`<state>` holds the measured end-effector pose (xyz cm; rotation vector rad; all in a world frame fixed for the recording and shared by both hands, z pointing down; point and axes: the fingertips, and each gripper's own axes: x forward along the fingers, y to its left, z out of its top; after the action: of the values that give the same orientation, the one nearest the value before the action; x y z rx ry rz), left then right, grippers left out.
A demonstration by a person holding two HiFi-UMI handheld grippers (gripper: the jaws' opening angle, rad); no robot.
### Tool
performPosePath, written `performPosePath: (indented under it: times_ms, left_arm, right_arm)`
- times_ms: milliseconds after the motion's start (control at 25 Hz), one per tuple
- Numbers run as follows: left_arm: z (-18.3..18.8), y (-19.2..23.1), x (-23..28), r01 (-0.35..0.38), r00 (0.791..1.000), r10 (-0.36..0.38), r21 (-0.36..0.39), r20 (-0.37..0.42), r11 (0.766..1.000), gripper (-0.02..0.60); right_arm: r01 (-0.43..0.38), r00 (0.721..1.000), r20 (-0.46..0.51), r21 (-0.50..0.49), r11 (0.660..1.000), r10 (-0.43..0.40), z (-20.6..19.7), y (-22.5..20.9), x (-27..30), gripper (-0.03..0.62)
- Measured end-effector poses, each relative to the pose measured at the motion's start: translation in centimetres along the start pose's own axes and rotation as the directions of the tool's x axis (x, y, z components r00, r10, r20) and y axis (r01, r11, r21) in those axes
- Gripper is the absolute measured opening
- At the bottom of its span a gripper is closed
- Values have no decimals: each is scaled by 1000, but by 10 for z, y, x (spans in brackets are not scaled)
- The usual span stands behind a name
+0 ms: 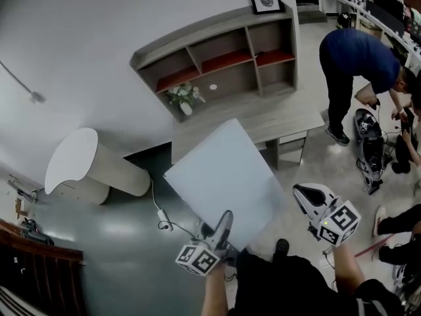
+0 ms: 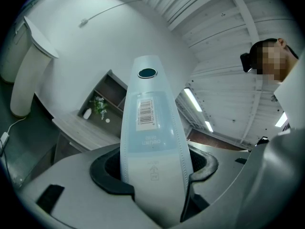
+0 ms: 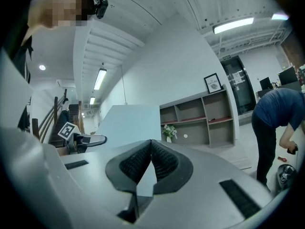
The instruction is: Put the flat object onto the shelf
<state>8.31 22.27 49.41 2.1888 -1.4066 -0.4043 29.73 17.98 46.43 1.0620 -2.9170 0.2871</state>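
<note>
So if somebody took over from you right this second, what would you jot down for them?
Left gripper: fingers closed on the bottom of the flat board, holding it up, tilted.
Right gripper: fingers together, empty, beside the board.
Shelf: ahead against the wall, a small plant in it.
Done: board is in the grip.
Left: carry it over and set it on the shelf.

The pale-blue flat rectangular panel [image 1: 223, 176] looks like smooth, matt plastic sheet, and a white paper barcode label [image 2: 146, 112] is stuck on its face. The grey open-fronted shelf unit [image 1: 223, 54] at 12 o'clock shows matt wood grain. The dark floor [image 1: 112, 242] at 8 o'clock is glossy. The left gripper [image 1: 222, 228] and right gripper [image 1: 304, 195] have smooth grey plastic shells. The right one's black pads [image 3: 164, 160] are finely ribbed.
</note>
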Motion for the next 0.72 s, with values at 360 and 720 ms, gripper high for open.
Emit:
performPosePath:
  times_ms: [360,720]
  left_arm:
    - [9,9,0,14,1000,-14,3,-5,1000,298]
    - [42,60,17,15,1000,-15,-22,19,1000,296]
  right_arm:
    - [28,999,-22,50,998,-27,-10,-8,9,11]
    - [45,998,-53,31,998,-44,-8,-12,64,11]
